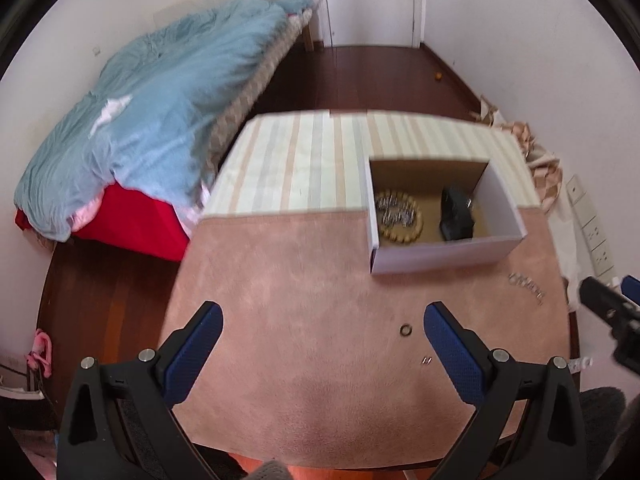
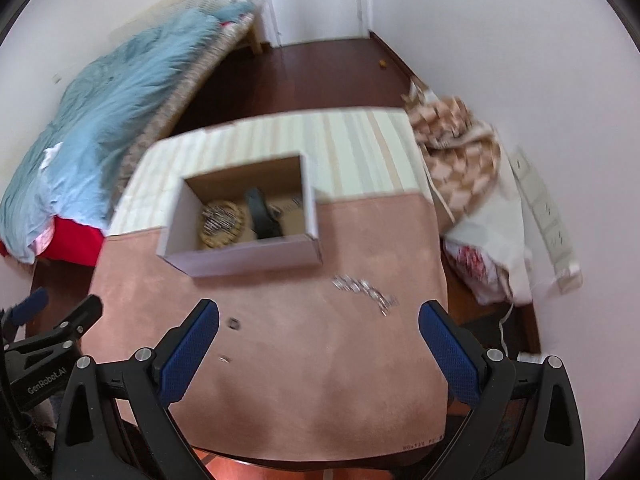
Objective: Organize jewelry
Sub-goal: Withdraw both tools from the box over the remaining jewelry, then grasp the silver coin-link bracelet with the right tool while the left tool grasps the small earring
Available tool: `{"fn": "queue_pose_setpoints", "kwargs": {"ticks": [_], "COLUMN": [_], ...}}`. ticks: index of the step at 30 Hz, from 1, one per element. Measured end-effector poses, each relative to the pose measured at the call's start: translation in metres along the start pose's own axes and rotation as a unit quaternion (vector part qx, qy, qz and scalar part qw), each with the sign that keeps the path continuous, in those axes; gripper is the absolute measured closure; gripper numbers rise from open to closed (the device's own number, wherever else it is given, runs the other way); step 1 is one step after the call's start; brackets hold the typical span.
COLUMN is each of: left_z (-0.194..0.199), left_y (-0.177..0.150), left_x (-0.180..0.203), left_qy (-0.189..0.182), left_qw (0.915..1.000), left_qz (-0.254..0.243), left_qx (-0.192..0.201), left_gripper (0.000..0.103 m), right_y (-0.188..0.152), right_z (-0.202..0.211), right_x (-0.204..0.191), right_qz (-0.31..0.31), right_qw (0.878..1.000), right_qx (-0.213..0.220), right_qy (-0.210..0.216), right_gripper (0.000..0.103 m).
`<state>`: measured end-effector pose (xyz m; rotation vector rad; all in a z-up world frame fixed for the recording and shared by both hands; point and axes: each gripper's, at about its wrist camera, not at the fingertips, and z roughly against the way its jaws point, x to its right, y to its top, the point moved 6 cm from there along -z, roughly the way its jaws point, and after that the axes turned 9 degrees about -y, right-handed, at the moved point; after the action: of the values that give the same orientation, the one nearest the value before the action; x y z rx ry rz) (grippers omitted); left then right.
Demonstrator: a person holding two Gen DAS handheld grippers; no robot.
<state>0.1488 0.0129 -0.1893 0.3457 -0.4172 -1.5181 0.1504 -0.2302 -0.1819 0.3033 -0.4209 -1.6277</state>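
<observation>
1. Worktop (image 1: 280, 280) with a pink suede-like cover fills both views; its far part has a striped cloth (image 1: 300, 160).
2. One white box (image 1: 440, 256) stands open on the worktop. Inside it lie one ring of wooden beads (image 1: 398, 216) with silvery pieces in its middle, and one black object (image 1: 456, 216) that is too blurred to name.
3. Outside the box, on the pink cover, I count three things: one silver chain (image 2: 366, 290), one small dark ring (image 1: 405, 329), and one tiny pair of silver pieces (image 1: 426, 360) — maybe ear studs, too small to tell.
4. Left gripper (image 1: 323, 354) hovers over the near worktop, its fingers wide apart and holding nothing; the ring lies just beside its right finger.
5. Right gripper (image 2: 319, 354) is the same — fingers wide apart, nothing between them.
6. Only the right view shows the white bag (image 2: 492, 256) on the floor; only the left view shows the pink item (image 1: 40, 350) at the lower left.
7. Each view catches the other gripper at its edge.
</observation>
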Motion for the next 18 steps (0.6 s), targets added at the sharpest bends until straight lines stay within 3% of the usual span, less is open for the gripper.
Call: {"fn": "queue_pose_setpoints", "kwargs": {"ticks": [8, 12, 18], "left_z": [-0.062, -0.082, -0.098], "left_y": [-0.039, -0.046, -0.053], "left_x": [0.007, 0.008, 0.006], "left_qy": [0.006, 0.009, 0.020], "left_qw": [0.9977, 0.9959, 0.9944], "left_qz": [0.006, 0.010, 0.008], "left_qx": [-0.068, -0.089, -0.104], "left_gripper": [0.000, 0.000, 0.000], "right_y": [-0.033, -0.028, -0.026], "right_z": [-0.077, -0.101, -0.142], "right_x": [0.055, 0.053, 0.043], "right_qz": [-0.052, -0.042, -0.012], "right_qw": [0.997, 0.997, 0.997], "right_qx": [-0.060, -0.057, -0.059], "right_qy": [-0.019, -0.022, -0.046], "right_gripper": [0.002, 0.024, 0.038]}}
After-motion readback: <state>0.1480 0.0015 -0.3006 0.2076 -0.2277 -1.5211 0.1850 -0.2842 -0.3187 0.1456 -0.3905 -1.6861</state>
